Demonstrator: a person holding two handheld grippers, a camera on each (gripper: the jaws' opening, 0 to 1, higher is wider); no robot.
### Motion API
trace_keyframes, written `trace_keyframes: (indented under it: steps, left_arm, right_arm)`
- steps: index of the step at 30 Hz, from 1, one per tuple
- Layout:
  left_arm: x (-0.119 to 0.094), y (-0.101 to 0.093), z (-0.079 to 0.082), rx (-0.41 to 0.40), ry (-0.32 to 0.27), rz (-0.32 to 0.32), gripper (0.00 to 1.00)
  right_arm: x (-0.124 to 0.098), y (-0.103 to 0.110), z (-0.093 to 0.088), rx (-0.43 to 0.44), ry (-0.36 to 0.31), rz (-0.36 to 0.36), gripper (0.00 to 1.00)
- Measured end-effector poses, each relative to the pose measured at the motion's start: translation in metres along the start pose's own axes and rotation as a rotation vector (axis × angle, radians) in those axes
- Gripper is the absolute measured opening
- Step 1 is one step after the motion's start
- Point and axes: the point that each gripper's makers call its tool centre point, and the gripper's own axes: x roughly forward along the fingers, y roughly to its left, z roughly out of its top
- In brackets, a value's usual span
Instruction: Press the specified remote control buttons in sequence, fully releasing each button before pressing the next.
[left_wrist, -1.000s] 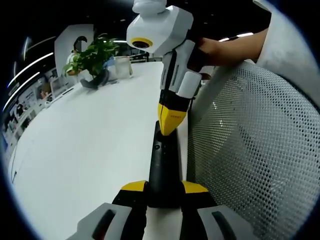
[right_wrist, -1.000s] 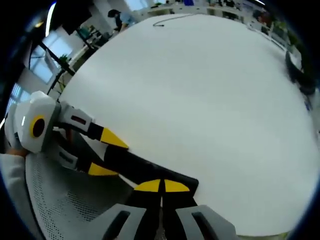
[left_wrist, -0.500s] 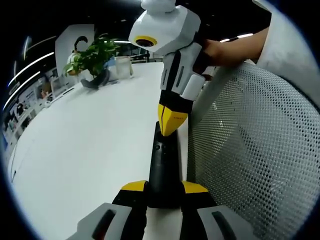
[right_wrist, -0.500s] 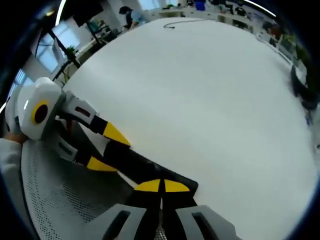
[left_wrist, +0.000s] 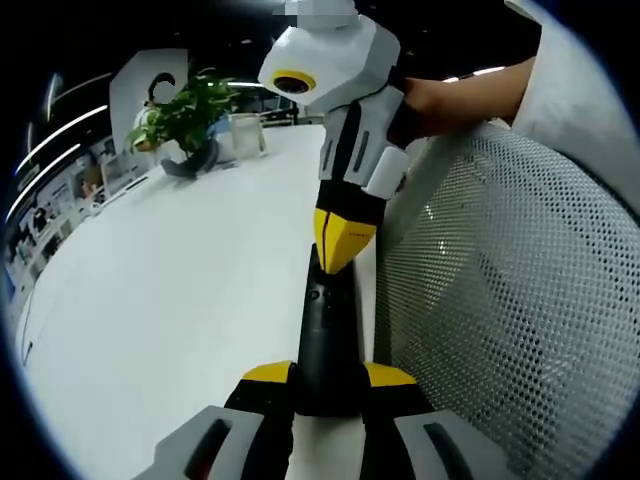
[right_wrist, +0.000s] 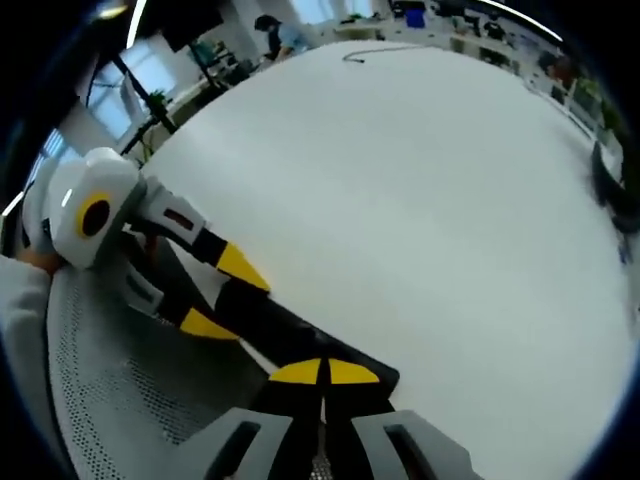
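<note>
A black remote control (left_wrist: 325, 335) lies lengthwise along the edge of the white table (left_wrist: 180, 300). My left gripper (left_wrist: 328, 373) is shut on its near end, one yellow-tipped jaw on each side. My right gripper (left_wrist: 340, 245) comes down from above with its yellow tips shut together, the point resting at the remote's far end near a small button. In the right gripper view the right gripper (right_wrist: 322, 372) is shut over the end of the remote (right_wrist: 275, 325), and the left gripper (right_wrist: 222, 296) clamps it from the left. A hand and a white sleeve hold each tool.
A white mesh chair back (left_wrist: 500, 300) rises close on the right of the remote. A potted plant (left_wrist: 185, 120) and a clear container (left_wrist: 247, 133) stand at the table's far end. A thin cable (right_wrist: 365, 52) lies far off on the table (right_wrist: 430, 220).
The right gripper's body has risen and tilted slightly while its tip stays at the remote's far end. The right gripper view has rolled a little. The left gripper's hold is unchanged.
</note>
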Motion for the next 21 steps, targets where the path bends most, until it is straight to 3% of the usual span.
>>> trace_keyframes:
  steps: [5,17,21]
  left_arm:
    - [-0.0003,0.0005,0.0000,-0.001,0.000,0.000,0.25]
    - [0.0001,0.0009,0.0002,-0.003,-0.001,0.001,0.25]
    - [0.0003,0.0009,0.0004,-0.001,-0.001,0.000,0.25]
  right_arm:
    - [-0.0004,-0.0009,0.0004,0.014,-0.003,0.007,0.00]
    - [0.0015,0.0010,0.0001,-0.094,0.003,-0.034,0.00]
    - [0.0012,-0.0010,0.0007,-0.067,0.000,-0.030,0.00]
